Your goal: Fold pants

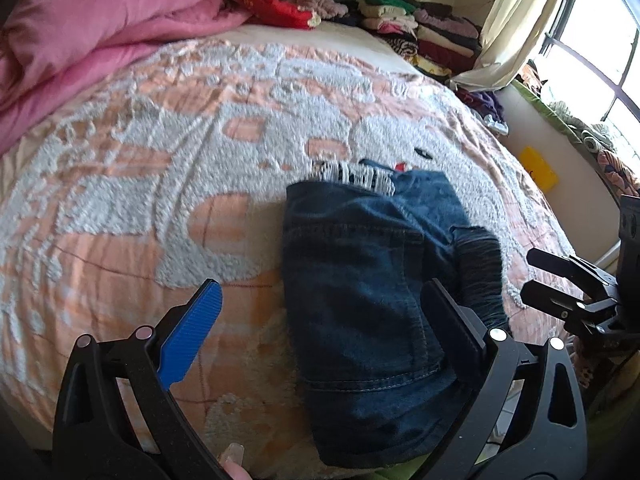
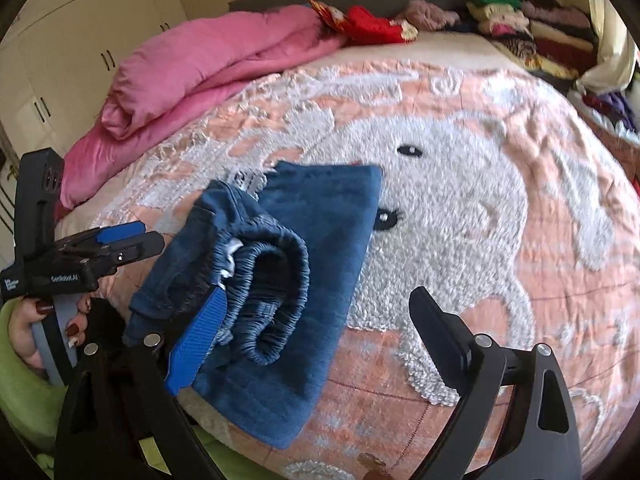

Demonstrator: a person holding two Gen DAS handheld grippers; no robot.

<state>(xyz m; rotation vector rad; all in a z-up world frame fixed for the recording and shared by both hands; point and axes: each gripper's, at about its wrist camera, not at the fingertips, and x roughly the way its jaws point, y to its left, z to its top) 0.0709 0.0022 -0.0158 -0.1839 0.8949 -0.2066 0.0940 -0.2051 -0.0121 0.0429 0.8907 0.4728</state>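
Observation:
Dark blue denim pants [image 1: 360, 280] lie folded into a compact bundle on the bed, near its front edge. In the right wrist view the pants [image 2: 320, 264] show their gathered elastic waistband [image 2: 272, 280] curled on top. My left gripper [image 1: 324, 300] is open and empty, with its jaws spread just above the bundle. My right gripper [image 2: 316, 320] is open and empty, its blue finger pad [image 2: 200, 340] close to the waistband. The right gripper also shows at the right edge of the left wrist view [image 1: 560, 280], beside the pants.
The bed has a peach and white tufted blanket [image 2: 460, 208]. A pink quilt [image 1: 88, 40] lies bunched at the back left. Stacks of folded clothes [image 1: 420, 28] sit at the head of the bed. A window [image 1: 592, 52] and curtain are at the right.

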